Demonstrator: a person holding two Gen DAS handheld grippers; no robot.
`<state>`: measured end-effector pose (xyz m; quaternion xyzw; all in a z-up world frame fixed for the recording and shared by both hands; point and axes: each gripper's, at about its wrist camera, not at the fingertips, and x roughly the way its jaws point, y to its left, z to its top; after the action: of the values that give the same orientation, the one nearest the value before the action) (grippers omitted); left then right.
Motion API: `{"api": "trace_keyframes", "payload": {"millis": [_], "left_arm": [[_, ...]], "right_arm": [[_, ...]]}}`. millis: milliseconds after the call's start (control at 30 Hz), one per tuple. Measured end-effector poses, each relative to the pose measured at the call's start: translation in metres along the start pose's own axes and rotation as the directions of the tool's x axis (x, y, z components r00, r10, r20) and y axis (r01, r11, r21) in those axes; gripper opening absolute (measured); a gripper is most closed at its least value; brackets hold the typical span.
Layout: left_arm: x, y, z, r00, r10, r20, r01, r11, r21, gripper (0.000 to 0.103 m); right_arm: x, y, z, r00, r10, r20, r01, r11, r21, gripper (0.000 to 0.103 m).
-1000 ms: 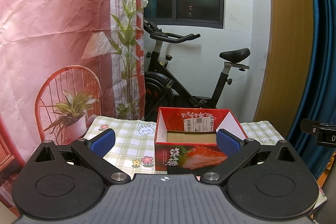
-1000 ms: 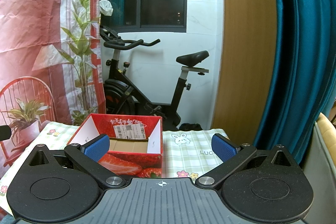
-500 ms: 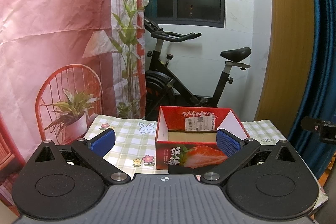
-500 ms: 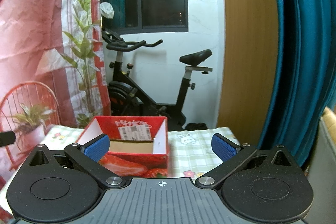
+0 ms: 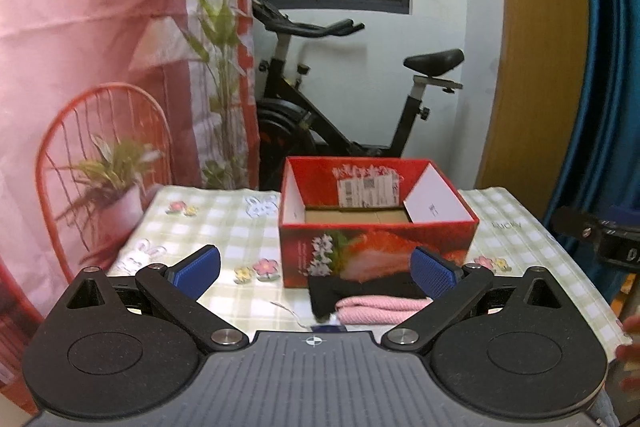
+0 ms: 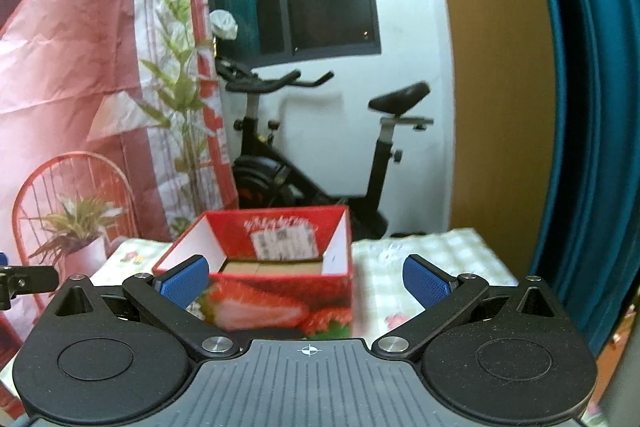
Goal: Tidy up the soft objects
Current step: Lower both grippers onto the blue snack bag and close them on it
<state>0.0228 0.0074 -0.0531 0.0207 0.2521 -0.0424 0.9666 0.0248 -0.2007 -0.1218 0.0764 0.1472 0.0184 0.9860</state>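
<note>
A red strawberry-print cardboard box (image 5: 378, 247) stands open on the checked tablecloth (image 5: 208, 227); its inside shows only bare cardboard. In front of it lie a folded pink cloth (image 5: 380, 307) and a black cloth (image 5: 332, 293) on top of it. My left gripper (image 5: 316, 267) is open and empty, above the table's near edge, with the cloths between its blue pads (image 5: 434, 273). My right gripper (image 6: 306, 281) is open and empty, facing the box (image 6: 264, 279) from the right. The cloths are hidden in the right wrist view.
An exercise bike (image 5: 340, 99) stands behind the table. A pink printed backdrop (image 5: 100, 67) hangs at the left, a teal curtain (image 5: 612, 87) at the right. The right gripper's side shows at the left view's right edge (image 5: 600, 233).
Both grippers have tilted down and moved in toward the table. The box looks larger, and the pink and black cloths have come into the left wrist view.
</note>
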Motion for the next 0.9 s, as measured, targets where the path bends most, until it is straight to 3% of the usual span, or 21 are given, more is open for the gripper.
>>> {"api": "trace_keyframes", "payload": {"millis": [300,433,600,767,900], "left_arm": [[0.023,0.01,-0.019,0.996,-0.081,-0.044,0.079,0.996,-0.045,0.099],[0.028,0.011,-0.026,0.995,-0.094,-0.025,0.092,0.994,-0.059,0.098],[0.033,0.007,-0.029,0.999,-0.041,-0.022,0.04,0.998,-0.054,0.099],[0.045,0.013,-0.031,0.994,-0.036,-0.107,0.026,0.996,-0.09,0.099],[0.052,0.016,-0.034,0.992,0.0,-0.13,-0.011,0.997,-0.083,0.099]], "right_arm": [[0.025,0.016,-0.037,0.993,0.045,-0.109,-0.048,0.998,-0.027,0.103],[0.023,0.023,-0.045,0.996,0.043,-0.082,-0.05,0.995,-0.081,0.103],[0.018,0.026,-0.047,0.998,0.067,-0.003,-0.067,0.992,-0.109,0.103],[0.022,0.022,-0.049,0.996,0.082,-0.03,-0.084,0.993,-0.086,0.103],[0.029,0.025,-0.053,0.993,0.094,-0.075,-0.099,0.993,-0.064,0.103]]}}
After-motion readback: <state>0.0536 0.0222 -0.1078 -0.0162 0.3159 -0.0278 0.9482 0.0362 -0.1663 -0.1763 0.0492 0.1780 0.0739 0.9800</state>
